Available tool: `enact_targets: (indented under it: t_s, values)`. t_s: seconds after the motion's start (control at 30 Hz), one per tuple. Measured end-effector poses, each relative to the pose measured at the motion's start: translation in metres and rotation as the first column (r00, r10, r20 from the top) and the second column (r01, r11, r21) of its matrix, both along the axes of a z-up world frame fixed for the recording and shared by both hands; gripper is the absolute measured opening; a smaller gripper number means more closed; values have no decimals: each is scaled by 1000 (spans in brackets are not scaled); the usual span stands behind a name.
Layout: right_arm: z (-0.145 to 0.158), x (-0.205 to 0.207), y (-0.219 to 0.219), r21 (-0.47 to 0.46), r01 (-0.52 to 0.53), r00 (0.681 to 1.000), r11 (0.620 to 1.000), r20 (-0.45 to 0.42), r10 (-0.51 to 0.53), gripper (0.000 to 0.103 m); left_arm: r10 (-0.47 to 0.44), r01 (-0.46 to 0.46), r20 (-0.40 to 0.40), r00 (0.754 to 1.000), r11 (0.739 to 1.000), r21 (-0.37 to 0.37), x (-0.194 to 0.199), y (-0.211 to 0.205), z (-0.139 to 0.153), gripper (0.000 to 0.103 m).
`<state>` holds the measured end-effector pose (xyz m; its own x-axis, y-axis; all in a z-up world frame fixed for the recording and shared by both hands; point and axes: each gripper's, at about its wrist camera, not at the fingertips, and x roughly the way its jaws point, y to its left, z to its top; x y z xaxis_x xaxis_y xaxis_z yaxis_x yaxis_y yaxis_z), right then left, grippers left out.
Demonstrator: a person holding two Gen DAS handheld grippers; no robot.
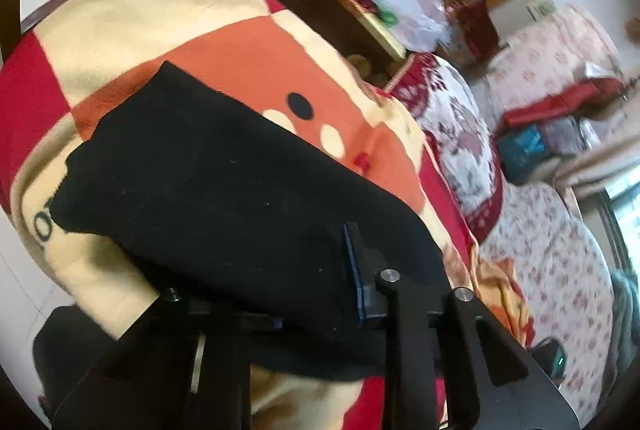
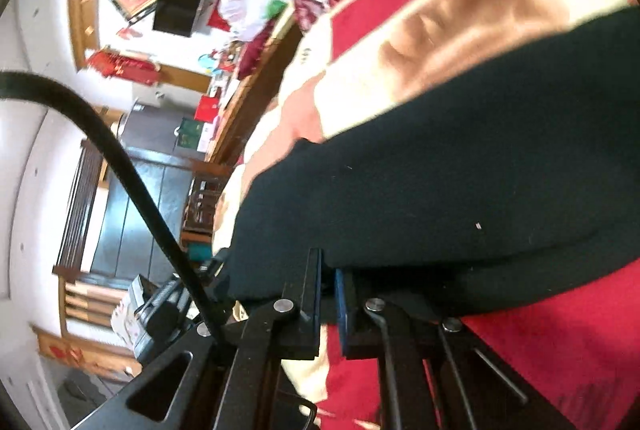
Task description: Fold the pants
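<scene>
Each view looks out from behind its own gripper, angled downward along the fingers and very close to the bedding. Ahead of the left gripper (image 1: 320, 286) lie the black pants (image 1: 224, 190) on a patterned blanket (image 1: 248, 50), the room beyond. The right gripper (image 2: 328, 294) faces the same pants (image 2: 440, 190) and blanket (image 2: 440, 18) (tilted steeply sideways).
</scene>
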<state>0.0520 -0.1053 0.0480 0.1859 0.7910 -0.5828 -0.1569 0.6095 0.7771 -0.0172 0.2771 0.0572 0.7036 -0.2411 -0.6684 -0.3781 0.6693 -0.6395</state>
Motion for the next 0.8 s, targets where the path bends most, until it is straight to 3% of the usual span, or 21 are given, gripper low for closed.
enact_targets:
  t_s: [0.13, 0.2, 0.3, 0.37, 0.43, 0.53, 0.6, 0.8]
  values:
    - [5, -8, 3, -82, -69, 997, 994, 31, 72, 5, -24, 30, -51, 998, 991, 131, -13, 2, -8, 22]
    - [-14, -8, 6, -147, -85, 996, 986, 11, 87, 5, -36, 48, -97, 995, 991, 126, -12, 4, -21, 22]
    - [-43, -5, 13, -204, -124, 991, 971, -83, 109, 5, -25, 30, -74, 997, 997, 65, -22, 17, -17, 24]
    - [-42, -6, 14, -175, -139, 988, 975, -91, 124, 6, -11, 19, -70, 997, 994, 106, -30, 24, -8, 36]
    - [-29, -5, 21, -220, -174, 985, 960, -45, 168, 10, 2, 14, -91, 996, 985, 174, -40, 33, -1, 49]
    - [-12, -9, 17, -243, -209, 974, 947, 33, 223, 25, 19, 2, -110, 994, 982, 189, -50, 45, 1, 51]
    - [-6, -7, 9, -253, -180, 978, 951, 56, 200, 44, 32, -11, -121, 992, 985, 173, -53, 50, -1, 52]
    - [1, -5, -36, -286, -78, 993, 955, 59, 99, 44, 108, -94, -100, 989, 986, 139, -63, 56, 5, 53]
